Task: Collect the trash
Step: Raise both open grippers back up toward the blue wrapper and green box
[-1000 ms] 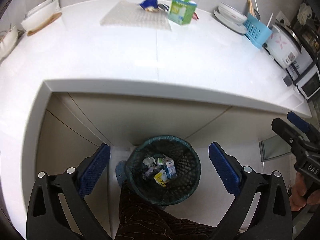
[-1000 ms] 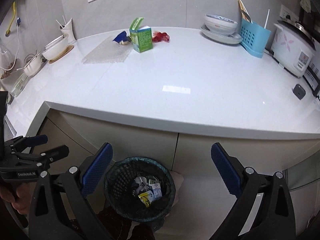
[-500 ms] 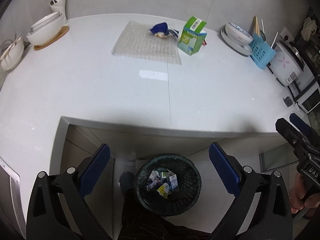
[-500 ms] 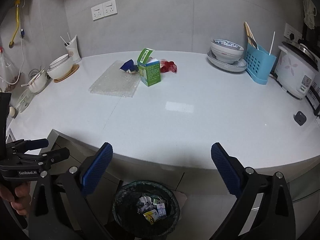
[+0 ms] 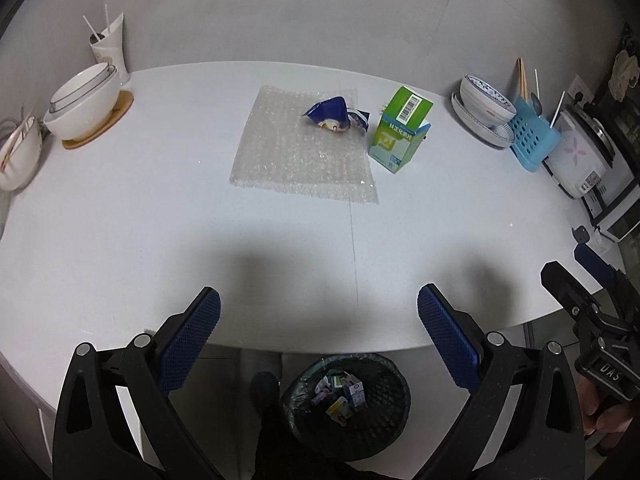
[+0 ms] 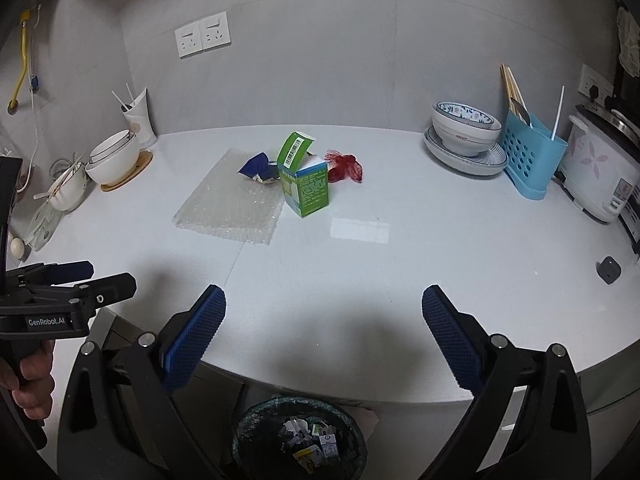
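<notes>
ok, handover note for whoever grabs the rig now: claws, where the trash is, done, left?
Left claw: open, empty, at the near counter edge.
Right claw: open, empty, same place.
On the counter: bubble wrap sheet, blue wrapper lying on it, open green box standing beside it, red wrapper behind the box.
Done: the bin on the floor below already holds several small cartons.
Left: all four counter items, none gripped yet.

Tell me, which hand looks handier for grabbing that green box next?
Probably the right: the green box sits nearer the middle of its view, and both grippers have empty, open jaws. The left gripper faces the bubble wrap instead.
</notes>
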Demonstrator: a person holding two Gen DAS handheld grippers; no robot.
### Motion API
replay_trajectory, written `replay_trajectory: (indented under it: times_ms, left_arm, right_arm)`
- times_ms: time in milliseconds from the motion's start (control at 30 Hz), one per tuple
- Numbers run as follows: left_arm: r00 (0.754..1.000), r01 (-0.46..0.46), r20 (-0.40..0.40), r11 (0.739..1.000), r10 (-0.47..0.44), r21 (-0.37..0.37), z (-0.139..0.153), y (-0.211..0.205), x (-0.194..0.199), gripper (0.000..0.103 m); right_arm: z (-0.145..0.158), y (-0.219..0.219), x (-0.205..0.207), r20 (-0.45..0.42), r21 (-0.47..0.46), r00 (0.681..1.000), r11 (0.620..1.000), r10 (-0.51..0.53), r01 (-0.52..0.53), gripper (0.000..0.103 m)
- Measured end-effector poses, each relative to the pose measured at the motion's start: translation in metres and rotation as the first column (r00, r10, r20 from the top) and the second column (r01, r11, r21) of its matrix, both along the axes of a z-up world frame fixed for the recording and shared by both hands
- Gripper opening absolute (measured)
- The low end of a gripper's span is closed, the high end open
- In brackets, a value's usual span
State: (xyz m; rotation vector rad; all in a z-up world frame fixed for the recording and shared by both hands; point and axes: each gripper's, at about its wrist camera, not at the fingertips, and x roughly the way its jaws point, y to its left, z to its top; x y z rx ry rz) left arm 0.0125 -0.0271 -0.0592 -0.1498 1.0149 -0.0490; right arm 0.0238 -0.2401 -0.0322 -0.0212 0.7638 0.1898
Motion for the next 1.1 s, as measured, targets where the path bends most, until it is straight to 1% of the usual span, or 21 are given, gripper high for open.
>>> replay_trajectory:
  times_ms: [300, 600, 900, 1100]
  left_arm:
    - [1.0, 0.017, 0.001, 1.0, -0.017, -0.003, 0.001, 0.013, 0.058, 0.097]
    - [0.999, 0.043, -0.009, 0.999, -0.043, -0.011, -0.004, 0.025, 0.124, 0.097]
    - [0.996, 0.083, -0.039, 0.996, -0.084, -0.022, -0.012, 0.028, 0.192, 0.096]
    - [0.992, 0.108, -0.066, 0.994, -0.108, -0.01, -0.02, 0.025, 0.23, 0.096]
  right_arm:
    - [0.001, 0.023, 0.041, -0.007, -0.009, 1.0, 1.0, -0.008, 0.008, 0.095]
    - [-0.006, 0.045, 0.089, -0.036, -0.022, 0.999, 0.999, -0.024, 0.023, 0.095]
    - [-0.013, 0.061, 0.132, -0.055, -0.035, 0.998, 0.999, -0.04, 0.038, 0.095]
    - [-0.021, 0.069, 0.162, -0.069, -0.038, 0.996, 0.998, -0.059, 0.056, 0.095]
